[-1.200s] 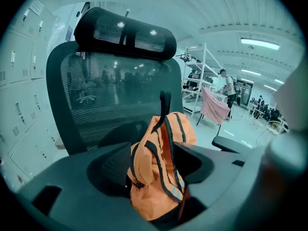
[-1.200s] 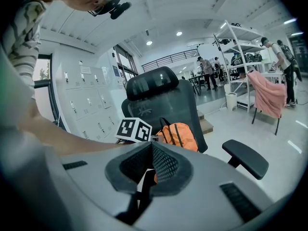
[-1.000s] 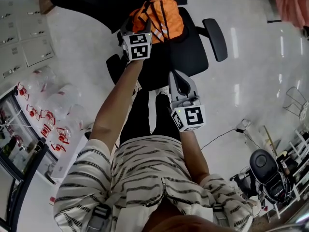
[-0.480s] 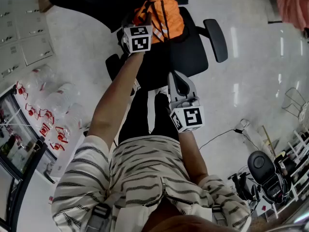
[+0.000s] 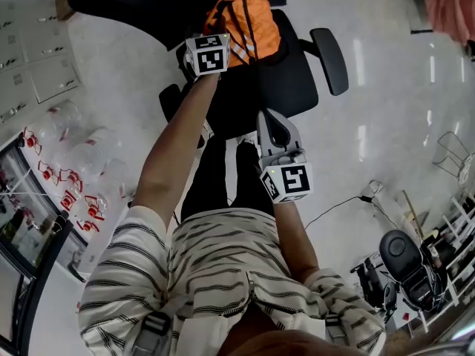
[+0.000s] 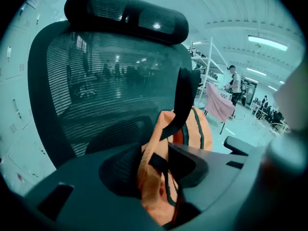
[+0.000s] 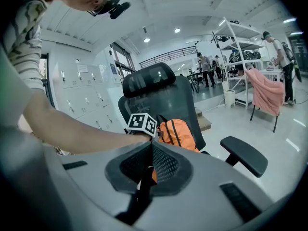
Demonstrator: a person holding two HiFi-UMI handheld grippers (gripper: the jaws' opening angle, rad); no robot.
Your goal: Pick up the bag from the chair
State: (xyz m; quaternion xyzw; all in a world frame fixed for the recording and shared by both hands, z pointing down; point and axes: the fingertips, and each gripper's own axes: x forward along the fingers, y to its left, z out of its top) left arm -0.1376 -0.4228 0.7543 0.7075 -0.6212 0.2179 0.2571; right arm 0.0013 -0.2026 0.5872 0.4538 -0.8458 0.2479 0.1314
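An orange bag [image 5: 249, 21] with black straps lies on the seat of a black office chair [image 5: 286, 80], against its mesh backrest [image 6: 96, 81]. My left gripper [image 5: 214, 32] reaches onto the bag's near side. In the left gripper view the jaws have just been closing, and orange fabric [image 6: 149, 177] and a black strap [image 6: 185, 95] are pinched in my left gripper [image 6: 160, 168]. My right gripper [image 5: 269, 119] hangs back above the person's legs, short of the chair. In its own view my right gripper [image 7: 150, 150] is shut with nothing in it, and the bag [image 7: 175, 131] lies beyond.
The chair's armrest [image 5: 330, 58] sticks out on the right. Lockers [image 5: 37, 58] and clear plastic bags [image 5: 67, 169] lie to the left. A cable [image 5: 341, 206] and another chair [image 5: 412, 258] are at lower right. A rack with pink cloth [image 7: 264, 93] stands behind.
The left gripper has moved a little further onto the bag, up and to the left in the head view. The right gripper has stayed in place.
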